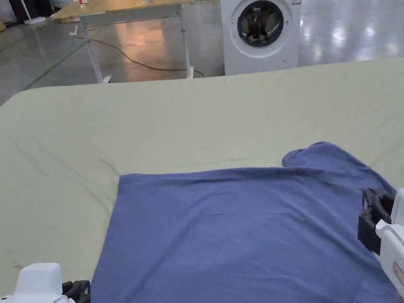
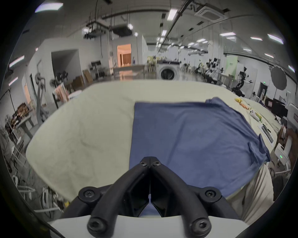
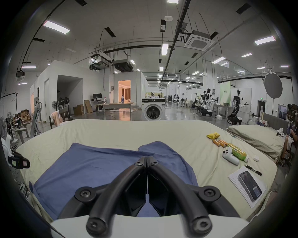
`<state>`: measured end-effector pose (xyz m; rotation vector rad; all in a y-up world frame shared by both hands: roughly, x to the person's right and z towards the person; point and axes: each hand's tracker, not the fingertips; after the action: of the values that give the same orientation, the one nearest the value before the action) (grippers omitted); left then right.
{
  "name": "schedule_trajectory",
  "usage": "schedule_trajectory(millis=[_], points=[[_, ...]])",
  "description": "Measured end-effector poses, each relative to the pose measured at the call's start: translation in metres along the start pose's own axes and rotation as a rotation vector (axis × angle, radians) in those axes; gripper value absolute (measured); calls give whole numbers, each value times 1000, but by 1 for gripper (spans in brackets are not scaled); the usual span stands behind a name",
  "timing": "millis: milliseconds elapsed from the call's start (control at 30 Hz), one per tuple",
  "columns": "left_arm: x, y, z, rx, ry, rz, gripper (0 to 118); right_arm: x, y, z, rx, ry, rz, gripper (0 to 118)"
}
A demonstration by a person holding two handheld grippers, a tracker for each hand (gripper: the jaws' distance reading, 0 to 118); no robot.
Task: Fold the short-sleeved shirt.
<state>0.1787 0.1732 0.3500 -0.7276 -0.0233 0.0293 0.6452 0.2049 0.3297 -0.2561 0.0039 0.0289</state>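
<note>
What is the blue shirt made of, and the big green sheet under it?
The blue short-sleeved shirt looks like soft, matte knit fabric, probably cotton: it drapes limply with fine ripples and no shine. The pale green bed sheet looks like thin woven cloth, also matte, showing shallow creases. The exact fibre of either cannot be told.

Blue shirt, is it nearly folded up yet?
Partly. The blue shirt lies flat on the bed, its left edge straight as if one side is already folded in. The left gripper and right gripper are shut, gripping nothing. The right sleeve remains unfolded.
</note>
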Motion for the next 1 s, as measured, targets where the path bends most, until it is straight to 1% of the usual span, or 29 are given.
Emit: schedule_trajectory(millis=[67, 100, 133, 167, 233, 267, 400, 433, 467, 500, 567, 633, 667, 700, 733, 767, 800, 833, 867, 900, 933, 967, 1000], points=[[-10, -8, -8, -77, 16, 32, 0, -1, -4, 0, -14, 3, 5, 0], [-13, -11, -11, -108, 26, 49, 3, -1, -6, -1, -23, 6, 4, 0], [-17, -15, -16, -163, 40, 59, 13, -1, -7, -2, -33, 9, 3, 0], [-19, -17, -20, -201, 46, 59, 26, -1, -9, -1, -40, 11, 4, 0], [-23, -27, -26, -235, 82, 80, 59, -1, -13, -2, -55, 11, 7, 0], [-25, -31, -30, -261, 93, 93, 63, -1, -14, -2, -63, 9, 9, 0], [-24, -47, -47, -378, 96, 93, 63, 3, -21, -2, -92, 6, 15, 0], [-22, -51, -46, -335, 95, 85, 64, 5, -23, -1, -101, 4, 16, 0], [-20, -51, -44, -291, 118, 58, 64, 7, -25, 0, -107, 1, 16, 0], [-19, -53, -44, -304, 116, 54, 63, 9, -26, 1, -116, -2, 16, 0], [-17, -51, -45, -306, 119, 49, 57, 15, -28, 5, -132, -10, 11, 0], [-11, -48, -42, -309, 90, 34, 39, 24, -29, 8, -157, -11, 3, 0], [-9, -47, -41, -307, 67, 18, 35, 30, -29, 10, -169, -15, -6, 0], [-8, -46, -41, -306, 45, 13, 35, 35, -29, 14, -180, -19, -12, 0], [-6, -46, -42, -303, -1, 27, 19, 42, -29, 16, -202, -23, -11, 0], [-6, -47, -43, -307, 38, 18, 5, 50, -29, 19, -239, -27, -14, 0], [-6, -47, -43, -311, 39, -2, 4, 57, -29, 21, -268, -35, -21, 0], [-6, -47, -42, -310, 37, -12, 3, 66, -31, 24, -303, -34, -24, 4], [-8, -46, -41, -309, 36, -8, 3, 74, -33, 27, -350, -36, -18, 12], [-6, -46, -39, -306, 34, -5, 3, 79, -36, 29, -384, -44, -9, 26], [-7, -46, -38, -304, 31, -6, 3, 85, -39, 32, -427, -48, 11, 45], [-8, -46, -38, -301, 28, -8, 3, 89, -45, 36, -452, -49, 23, 55], [-8, -46, -37, -299, 27, -5, 3, 93, -49, 37, -486, -49, 35, 60]])
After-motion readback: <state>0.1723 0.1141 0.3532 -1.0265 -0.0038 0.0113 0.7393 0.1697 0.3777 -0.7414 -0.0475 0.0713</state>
